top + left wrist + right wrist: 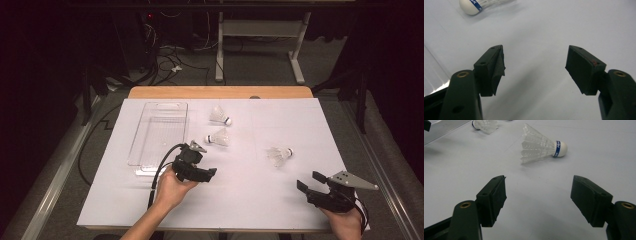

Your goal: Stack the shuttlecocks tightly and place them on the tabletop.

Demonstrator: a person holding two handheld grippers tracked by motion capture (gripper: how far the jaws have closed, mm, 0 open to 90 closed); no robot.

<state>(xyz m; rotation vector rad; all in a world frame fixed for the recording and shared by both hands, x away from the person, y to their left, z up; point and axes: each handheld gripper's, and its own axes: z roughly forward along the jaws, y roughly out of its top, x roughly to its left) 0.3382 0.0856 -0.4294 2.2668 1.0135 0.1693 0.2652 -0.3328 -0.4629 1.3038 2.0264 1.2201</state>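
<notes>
Three white feather shuttlecocks lie on the white sheet: a far one (219, 116), a middle one (218, 137) and a right one (279, 154). My left gripper (201, 162) is held just right of the clear tray (160, 132), a little short of the middle shuttlecock. In the left gripper view it (535, 53) is open and empty, with a shuttlecock's cork (471, 6) at the top left. My right gripper (310, 181) sits near the front right, open. In the right gripper view it (539, 182) has the right shuttlecock (539, 145) lying ahead, cork pointing right.
The white sheet (250, 200) covers a wooden table (220, 92). The clear tray's edge (444, 128) and another shuttlecock (485, 125) show far off in the right gripper view. Beyond the table stand a desk frame (260, 45) and floor cables (165, 60).
</notes>
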